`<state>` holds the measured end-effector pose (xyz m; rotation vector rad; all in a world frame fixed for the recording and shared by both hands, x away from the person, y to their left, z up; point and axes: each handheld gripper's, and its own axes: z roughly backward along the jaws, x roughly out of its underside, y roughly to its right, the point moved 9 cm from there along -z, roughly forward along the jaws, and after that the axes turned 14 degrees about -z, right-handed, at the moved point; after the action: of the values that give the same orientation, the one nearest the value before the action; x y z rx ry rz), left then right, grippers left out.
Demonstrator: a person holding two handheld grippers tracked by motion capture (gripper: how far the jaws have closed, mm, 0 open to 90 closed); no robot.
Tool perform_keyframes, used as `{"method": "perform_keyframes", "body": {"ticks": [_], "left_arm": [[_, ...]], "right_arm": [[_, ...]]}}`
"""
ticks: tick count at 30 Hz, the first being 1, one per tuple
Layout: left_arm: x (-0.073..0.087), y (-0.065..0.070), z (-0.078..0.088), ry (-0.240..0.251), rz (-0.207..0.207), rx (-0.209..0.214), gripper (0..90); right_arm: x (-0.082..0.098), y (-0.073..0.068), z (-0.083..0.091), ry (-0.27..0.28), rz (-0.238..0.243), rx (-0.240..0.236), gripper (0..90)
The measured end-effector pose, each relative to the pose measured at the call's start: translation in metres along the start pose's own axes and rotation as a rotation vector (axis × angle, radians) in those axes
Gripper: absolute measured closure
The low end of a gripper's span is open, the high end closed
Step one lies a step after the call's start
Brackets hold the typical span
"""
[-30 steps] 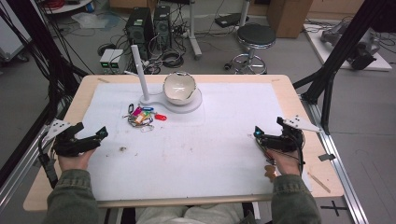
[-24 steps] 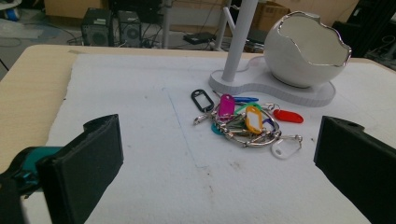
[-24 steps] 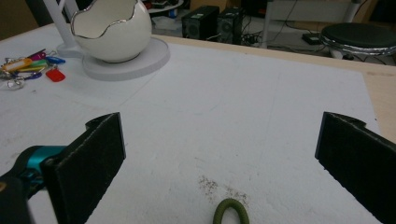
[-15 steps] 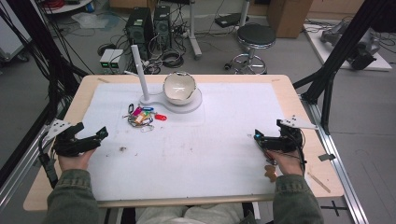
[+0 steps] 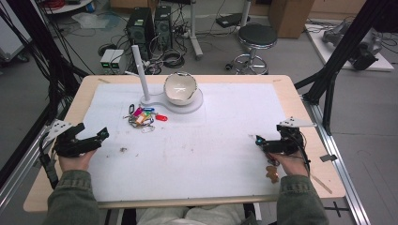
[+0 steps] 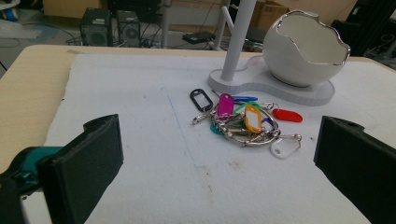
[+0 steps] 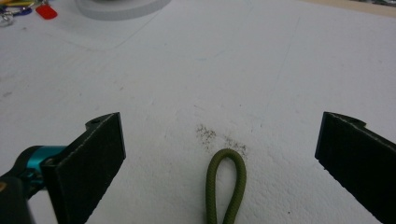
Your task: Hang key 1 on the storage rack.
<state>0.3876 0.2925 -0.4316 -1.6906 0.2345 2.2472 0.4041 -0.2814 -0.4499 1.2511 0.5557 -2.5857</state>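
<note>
A bunch of key rings with coloured tags point(image 5: 143, 117) point(image 6: 245, 122) lies on the white mat, just in front of a white stand. The stand point(image 5: 180, 102) has an upright post point(image 5: 139, 70) and carries a cracked-egg-shaped white bowl point(image 5: 179, 87) point(image 6: 306, 48). My left gripper point(image 5: 101, 136) point(image 6: 219, 172) rests open at the mat's left edge, its jaws pointing at the keys. My right gripper point(image 5: 259, 141) point(image 7: 219, 163) sits open at the mat's right side, low over bare mat. An olive-green cord loop point(image 7: 226, 184) lies between its jaws.
The white mat point(image 5: 216, 150) covers most of the wooden table point(image 5: 307, 112). A small brown item point(image 5: 271, 173) lies near my right hand. Dirt specks point(image 5: 123, 150) mark the mat near my left gripper. Beyond the table are a stool point(image 5: 255, 37) and computer cases point(image 5: 145, 23).
My right gripper has tilted down and shifted slightly toward the person. The left gripper has not moved.
</note>
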Motion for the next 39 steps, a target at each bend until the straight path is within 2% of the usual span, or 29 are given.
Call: {"method": "perform_keyframes", "body": {"ticks": [10, 21, 23, 27, 30, 31, 32, 33, 39], "left_arm": [[0.0, 0.0, 0.0, 0.001, 0.001, 0.0, 1.8], [0.0, 0.001, -0.001, -0.002, -0.002, 0.005, 1.8], [0.0, 0.001, -0.001, -0.003, -0.002, 0.005, 1.8], [0.0, 0.001, -0.001, -0.003, -0.003, 0.005, 1.8], [0.0, 0.001, -0.001, -0.001, 0.0, 0.005, 1.8], [0.0, 0.001, -0.001, -0.003, -0.002, 0.006, 1.8], [0.0, 0.001, -0.001, -0.003, -0.002, 0.005, 1.8], [0.0, 0.001, -0.001, -0.004, -0.002, 0.006, 1.8], [0.0, 0.001, -0.001, -0.003, -0.003, 0.006, 1.8]], "right_arm": [[0.009, 0.006, -0.004, -0.065, 0.015, 0.029, 0.6], [0.017, 0.02, -0.003, -0.12, 0.023, 0.074, 0.7], [0.019, 0.022, -0.003, -0.133, 0.013, 0.079, 4.7], [0.02, 0.026, -0.002, -0.138, 0.015, 0.093, 4.8], [0.021, 0.031, 0.001, -0.147, -0.014, 0.108, 8.3], [0.022, 0.032, 0.001, -0.154, -0.019, 0.108, 13.2], [0.022, 0.032, 0.001, -0.154, -0.019, 0.108, 13.2], [0.024, 0.034, 0.002, -0.165, -0.023, 0.098, 16.8], [0.032, 0.038, 0.005, -0.216, -0.028, 0.088, 24.5]]}}
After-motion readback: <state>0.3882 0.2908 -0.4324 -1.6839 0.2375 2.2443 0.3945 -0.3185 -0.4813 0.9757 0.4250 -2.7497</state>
